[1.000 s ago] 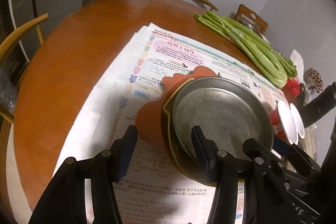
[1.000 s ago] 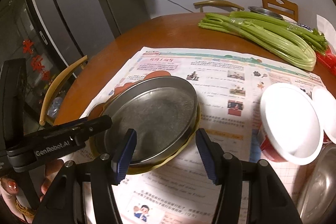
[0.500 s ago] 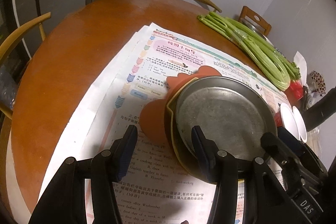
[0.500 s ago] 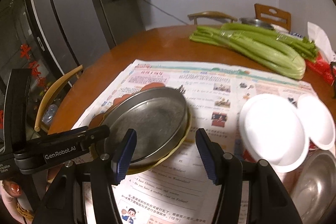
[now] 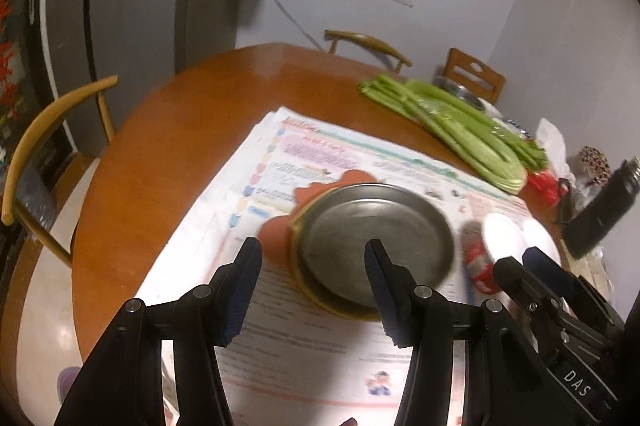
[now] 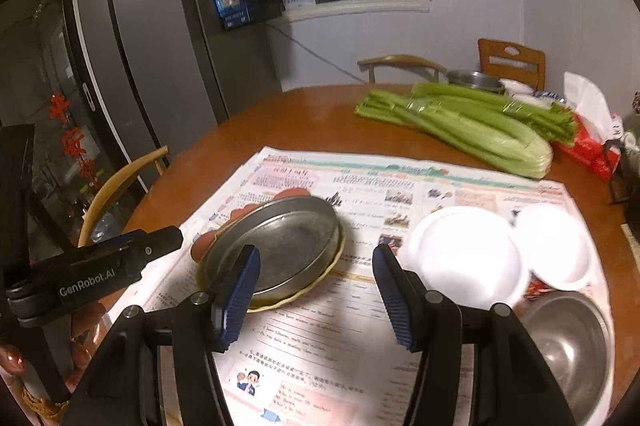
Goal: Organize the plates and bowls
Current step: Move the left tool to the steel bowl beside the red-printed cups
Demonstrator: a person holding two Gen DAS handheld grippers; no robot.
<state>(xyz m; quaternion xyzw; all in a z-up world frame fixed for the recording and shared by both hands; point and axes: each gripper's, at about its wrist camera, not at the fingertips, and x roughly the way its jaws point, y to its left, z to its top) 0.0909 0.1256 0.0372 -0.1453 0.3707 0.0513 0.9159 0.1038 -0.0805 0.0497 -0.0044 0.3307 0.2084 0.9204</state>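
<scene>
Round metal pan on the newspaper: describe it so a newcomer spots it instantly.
On the round wooden table, find the spread newspaper. Toward its left side a shallow round grey metal pan sits nested in a yellow-rimmed dish. Unlike the white foam bowls to its right, it is dull steel, flat-bottomed and stacked.

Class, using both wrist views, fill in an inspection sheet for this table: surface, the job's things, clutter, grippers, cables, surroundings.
Surface: round wooden table, newspaper spread over it.
Job's things: metal plate stacked in a yellow dish on an orange mat; two white bowls upside down; steel bowl at right.
Clutter: celery, red packet, dark bottle.
Grippers: left gripper and right gripper open, empty, above the table.
Cables: one wire on the wall.
Surroundings: wooden chairs, fridge.
</scene>
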